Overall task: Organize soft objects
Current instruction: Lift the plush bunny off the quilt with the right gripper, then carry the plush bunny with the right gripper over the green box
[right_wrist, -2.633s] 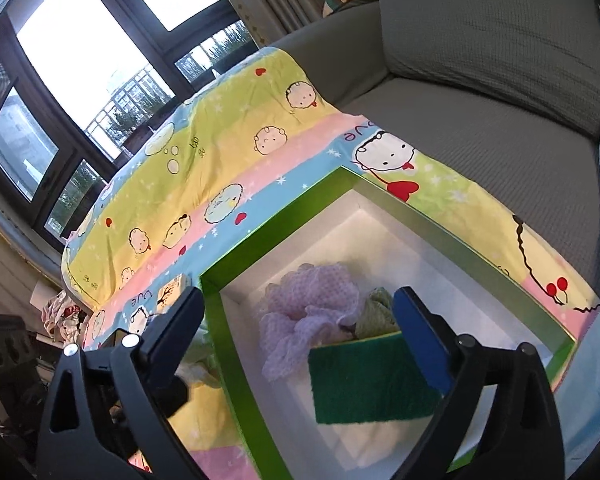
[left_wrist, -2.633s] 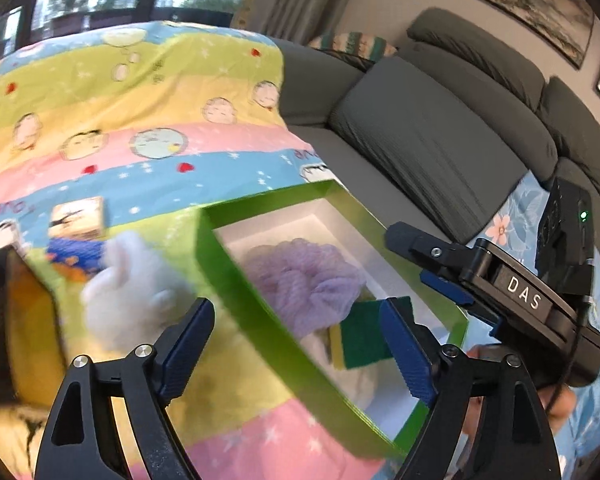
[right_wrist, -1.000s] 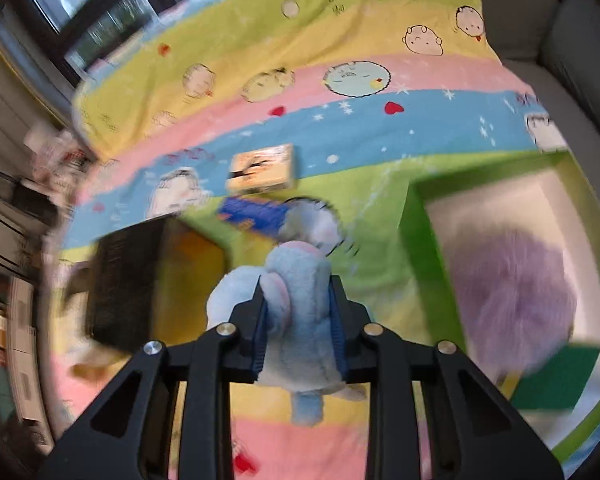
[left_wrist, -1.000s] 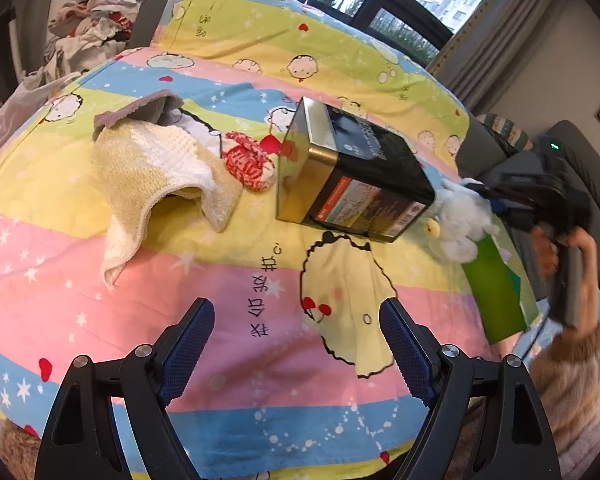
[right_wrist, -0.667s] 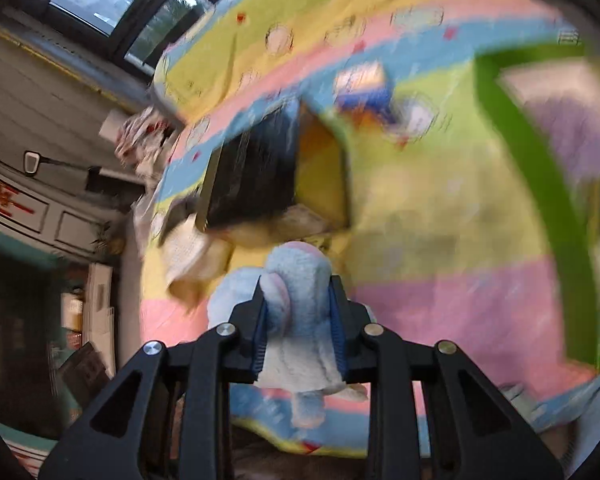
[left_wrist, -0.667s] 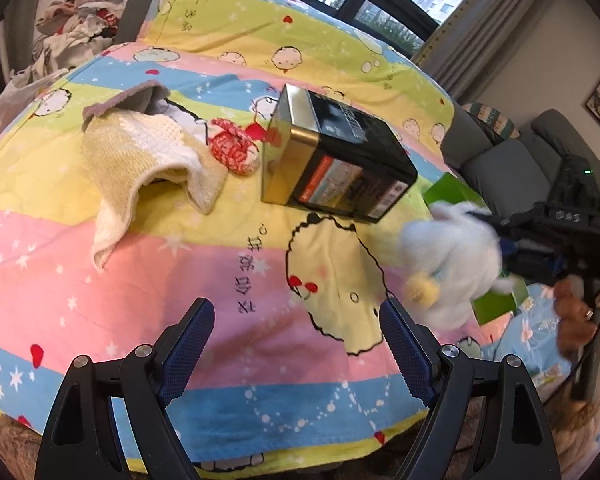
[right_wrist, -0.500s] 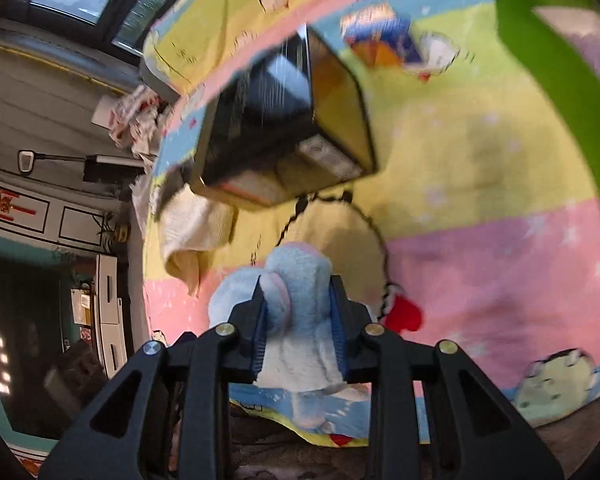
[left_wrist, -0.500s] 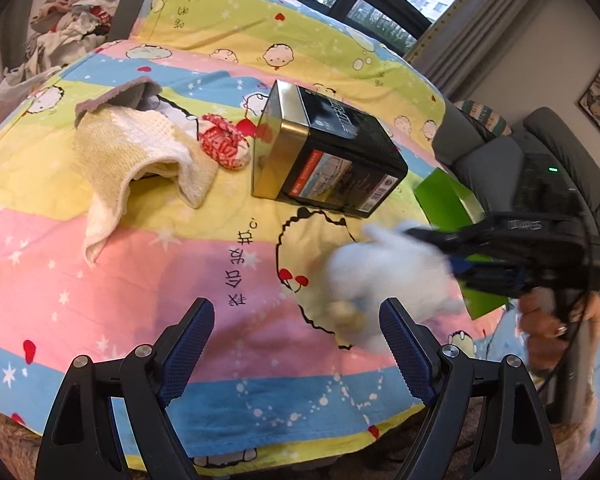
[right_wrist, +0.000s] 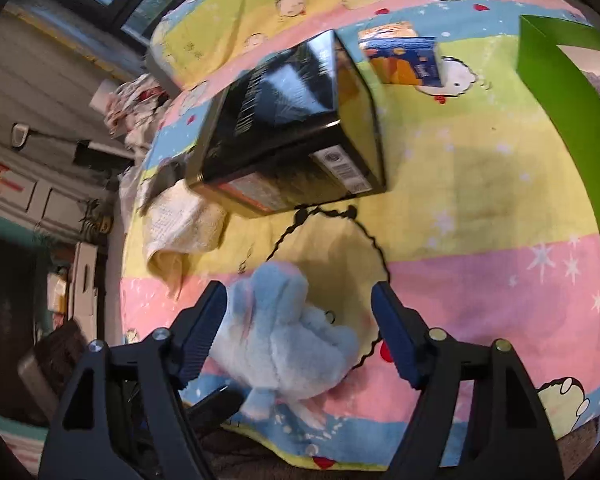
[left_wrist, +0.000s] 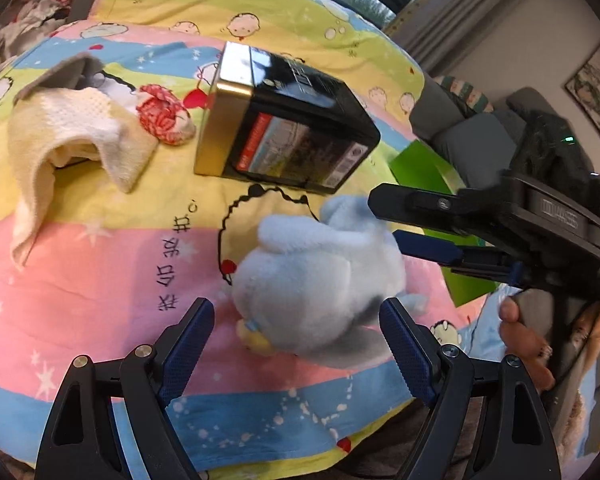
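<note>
The pale blue plush toy [left_wrist: 320, 284] lies on the striped cartoon bedsheet [left_wrist: 100, 264], near its front edge, just in front of the black tin box [left_wrist: 288, 128]. It sits between the fingers of both grippers. The left gripper [left_wrist: 296, 344] is spread wide, with the toy in its gap but no pad pressing on it. The right gripper [right_wrist: 300, 332] is also spread wide. In the right wrist view its left pad seems to touch the fur, but it does not squeeze it.

I judge that the step in hand is a handover or a re-grip of the toy: it rests free on the sheet. The next move calls for one gripper to close on the body of the toy, at the thick middle and not on a thin ear or foot, and then to carry it to the green box [right_wrist: 560, 92] on the right.

The toy is fluffy and rounded, with a small yellow part [left_wrist: 256, 340] at its low end. It will give much under the pads. The tin box is hard and glossy, with gold edges. Behind it lie a cream knitted cloth [left_wrist: 72, 136], loose and folded, and a small red and white patterned cloth bundle [left_wrist: 162, 120]. A small blue and orange carton [right_wrist: 404, 56] lies further back.
</note>
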Action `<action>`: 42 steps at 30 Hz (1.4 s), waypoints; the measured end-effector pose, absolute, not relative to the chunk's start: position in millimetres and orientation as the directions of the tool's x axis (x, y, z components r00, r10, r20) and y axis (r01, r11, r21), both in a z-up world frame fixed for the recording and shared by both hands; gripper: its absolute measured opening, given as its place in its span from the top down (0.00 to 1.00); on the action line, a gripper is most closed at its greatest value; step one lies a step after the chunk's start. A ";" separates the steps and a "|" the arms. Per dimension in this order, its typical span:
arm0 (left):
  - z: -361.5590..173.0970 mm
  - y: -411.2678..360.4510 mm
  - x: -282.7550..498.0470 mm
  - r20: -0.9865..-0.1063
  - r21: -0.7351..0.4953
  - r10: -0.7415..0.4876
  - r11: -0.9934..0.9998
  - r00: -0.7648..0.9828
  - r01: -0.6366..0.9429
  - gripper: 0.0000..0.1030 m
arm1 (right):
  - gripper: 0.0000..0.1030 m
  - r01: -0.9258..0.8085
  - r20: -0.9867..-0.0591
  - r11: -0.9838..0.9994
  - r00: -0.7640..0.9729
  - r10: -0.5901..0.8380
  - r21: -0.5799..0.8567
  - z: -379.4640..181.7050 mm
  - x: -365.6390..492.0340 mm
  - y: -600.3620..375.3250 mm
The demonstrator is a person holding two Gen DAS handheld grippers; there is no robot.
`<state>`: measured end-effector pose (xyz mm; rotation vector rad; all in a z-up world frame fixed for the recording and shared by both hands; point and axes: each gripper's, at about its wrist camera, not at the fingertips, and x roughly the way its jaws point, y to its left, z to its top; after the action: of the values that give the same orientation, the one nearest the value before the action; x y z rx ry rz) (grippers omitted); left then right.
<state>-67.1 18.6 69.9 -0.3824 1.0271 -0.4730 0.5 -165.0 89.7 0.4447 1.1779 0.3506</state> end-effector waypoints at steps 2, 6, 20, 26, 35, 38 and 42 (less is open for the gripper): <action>66.1 14.5 -66.2 -0.724 -0.514 -0.545 0.835 0.422 0.197 0.17 | 0.27 -0.075 -0.795 0.857 0.339 0.502 0.510 89.8 -6.6 -162.2; 62.2 14.0 -64.4 -0.711 -0.529 -0.553 0.827 0.433 0.188 0.18 | 0.25 -0.124 -0.794 0.854 0.319 0.517 0.506 79.7 -14.6 -151.6; 84.0 3.1 -68.5 -0.696 -0.496 -0.532 0.842 0.482 0.213 0.29 | 0.33 -0.181 -0.746 0.832 0.373 0.552 0.525 76.8 -23.7 -143.1; 117.4 -7.2 -81.2 -0.652 -0.462 -0.537 0.841 0.536 0.282 0.29 | 0.33 -0.221 -0.690 0.841 0.488 0.534 0.495 114.2 -45.8 -149.3; 144.4 -26.0 -101.0 -0.613 -0.415 -0.562 0.827 0.556 0.379 0.29 | 0.33 -0.217 -0.623 0.871 0.624 0.472 0.442 147.1 -80.2 -165.7; 148.2 -31.8 -104.3 -0.608 -0.402 -0.567 0.823 0.555 0.400 0.29 | 0.33 -0.209 -0.610 0.873 0.645 0.461 0.440 150.7 -88.2 -169.6; 151.4 -40.6 -107.7 -0.605 -0.388 -0.576 0.816 0.549 0.429 0.29 | 0.33 -0.195 -0.595 0.876 0.667 0.448 0.441 152.5 -96.3 -177.0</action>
<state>-107.7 -40.6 151.4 -0.2037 0.7890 -0.5996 -96.3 -177.0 152.5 0.3577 0.7592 0.3718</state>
